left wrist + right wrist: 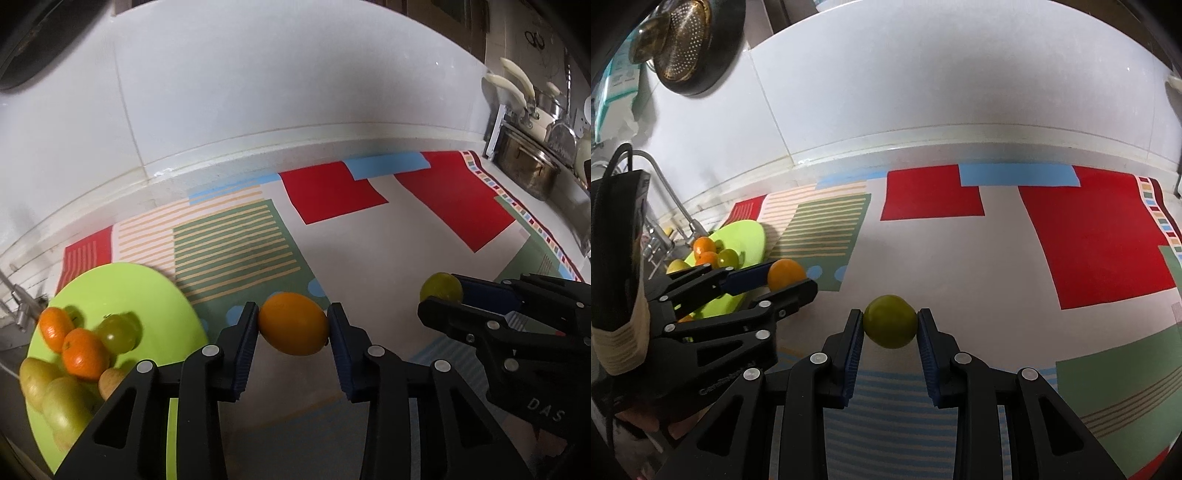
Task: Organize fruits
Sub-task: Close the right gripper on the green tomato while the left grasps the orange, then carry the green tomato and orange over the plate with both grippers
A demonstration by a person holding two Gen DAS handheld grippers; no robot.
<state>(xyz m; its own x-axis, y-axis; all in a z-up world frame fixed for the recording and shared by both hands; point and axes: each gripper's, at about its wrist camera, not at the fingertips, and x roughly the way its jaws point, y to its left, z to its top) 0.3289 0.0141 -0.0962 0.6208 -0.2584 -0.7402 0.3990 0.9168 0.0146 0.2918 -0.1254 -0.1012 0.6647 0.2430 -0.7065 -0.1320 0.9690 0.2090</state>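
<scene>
My left gripper is shut on an orange fruit and holds it over the patterned mat, just right of the lime-green plate. The plate holds two tangerines, a green fruit and several yellow-green fruits. My right gripper is shut on a green fruit above the mat. The right gripper also shows in the left wrist view, to the right. The left gripper shows in the right wrist view, at the left by the plate.
A colourful patterned mat covers the counter against a white tiled wall. Metal pots stand at the far right. A tap and sink sit at the left beyond the plate. A colander hangs on the wall.
</scene>
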